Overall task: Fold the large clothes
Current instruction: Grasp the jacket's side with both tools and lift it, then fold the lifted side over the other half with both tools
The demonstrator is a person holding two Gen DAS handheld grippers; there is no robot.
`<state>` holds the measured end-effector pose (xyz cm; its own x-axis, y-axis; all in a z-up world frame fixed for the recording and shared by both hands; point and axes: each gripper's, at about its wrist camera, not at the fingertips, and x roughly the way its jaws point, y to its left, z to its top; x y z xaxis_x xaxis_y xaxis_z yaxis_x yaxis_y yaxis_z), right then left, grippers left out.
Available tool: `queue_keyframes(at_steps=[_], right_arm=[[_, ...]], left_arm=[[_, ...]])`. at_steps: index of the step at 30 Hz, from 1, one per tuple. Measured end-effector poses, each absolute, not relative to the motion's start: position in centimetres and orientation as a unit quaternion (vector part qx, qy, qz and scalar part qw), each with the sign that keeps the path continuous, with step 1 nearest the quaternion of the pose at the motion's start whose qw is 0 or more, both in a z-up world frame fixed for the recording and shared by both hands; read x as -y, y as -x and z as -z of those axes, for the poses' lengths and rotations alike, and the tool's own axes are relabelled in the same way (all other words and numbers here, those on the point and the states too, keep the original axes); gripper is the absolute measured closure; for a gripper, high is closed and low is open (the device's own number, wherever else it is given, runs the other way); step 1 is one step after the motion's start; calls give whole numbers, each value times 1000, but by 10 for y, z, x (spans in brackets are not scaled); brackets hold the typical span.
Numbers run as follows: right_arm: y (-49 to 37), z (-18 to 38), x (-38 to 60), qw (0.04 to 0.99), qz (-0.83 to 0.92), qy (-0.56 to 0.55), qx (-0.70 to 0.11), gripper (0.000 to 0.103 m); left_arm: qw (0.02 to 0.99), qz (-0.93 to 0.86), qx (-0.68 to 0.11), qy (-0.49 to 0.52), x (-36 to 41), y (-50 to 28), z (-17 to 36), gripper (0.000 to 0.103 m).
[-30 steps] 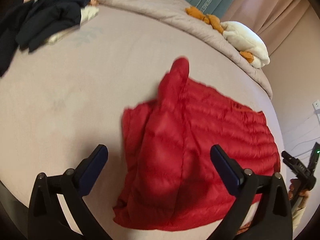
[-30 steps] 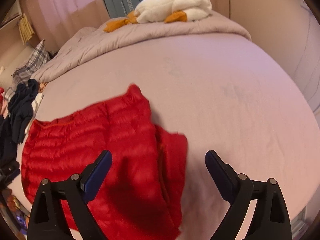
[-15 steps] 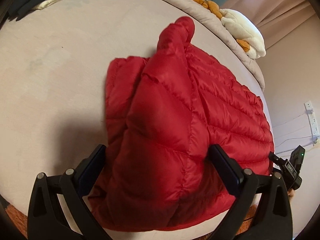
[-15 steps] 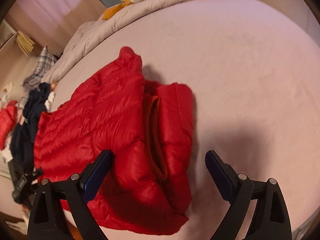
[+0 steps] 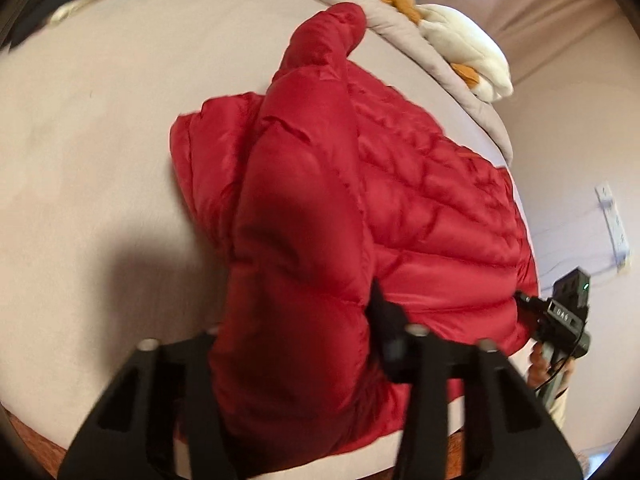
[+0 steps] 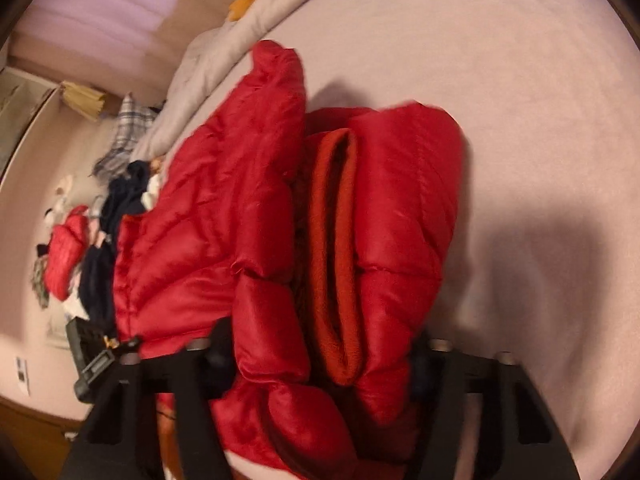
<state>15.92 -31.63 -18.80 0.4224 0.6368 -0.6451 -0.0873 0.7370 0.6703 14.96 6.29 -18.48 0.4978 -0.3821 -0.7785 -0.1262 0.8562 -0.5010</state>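
The left gripper (image 5: 292, 320) has just been closing, and its jaws now pinch a puffed fold at the near edge of the red down jacket (image 5: 420, 208); the padding bulges up between the fingers and hides their tips. The right gripper (image 6: 320, 356) has also just been closing and now squeezes a thick bundle of the same jacket at its collar end, where an orange-red lining (image 6: 332, 240) shows in the fold.

The jacket lies on the pale pink bed sheet (image 5: 80, 160), its near edge at the bed's edge and one sleeve pointing toward the grey duvet (image 5: 400, 28) beyond it. A white and orange plush toy (image 5: 464, 48) rests on the duvet. In the left wrist view, the right-hand tool's body, just past the jacket, bears small white characters, too blurred to read surely. Dark clothes (image 6: 120, 208) lie heaped beyond the jacket.
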Motion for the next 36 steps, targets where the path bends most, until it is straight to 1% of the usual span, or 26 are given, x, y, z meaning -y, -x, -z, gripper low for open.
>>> queue_keyframes(at_steps=[1,2,3,7,13,19,22,26,36], right_arm=[[-156,182,314,798,-233,-276,-482,64],[-153,179,315,801,-235,-275,-478,68],[-150,173,314,804,-234,-271,-475,70],[-139,149,308,823,-224,-259,-454,73],[-121,113,297,843,-248,-237,-414,74],[-107,91,285,858,-264,-208,-387,74],[-111,88,275,861,-268,-199,-383,74],[-110,85,269,862,-273,-195,-381,74],[-113,80,270,862,-291,-183,-373,74]], left_arm=[[827,76,-494,256,-62,-149,183,71],[829,74,-492,255,-61,-148,177,74],[832,72,-489,253,-60,-146,172,76],[846,72,-468,244,-59,-137,153,77],[857,80,-447,241,-61,-122,132,78],[871,83,-422,236,-63,-112,111,78],[879,76,-414,226,-65,-109,104,78],[879,72,-408,235,-76,-107,101,78],[893,63,-377,237,-84,-83,78,78]])
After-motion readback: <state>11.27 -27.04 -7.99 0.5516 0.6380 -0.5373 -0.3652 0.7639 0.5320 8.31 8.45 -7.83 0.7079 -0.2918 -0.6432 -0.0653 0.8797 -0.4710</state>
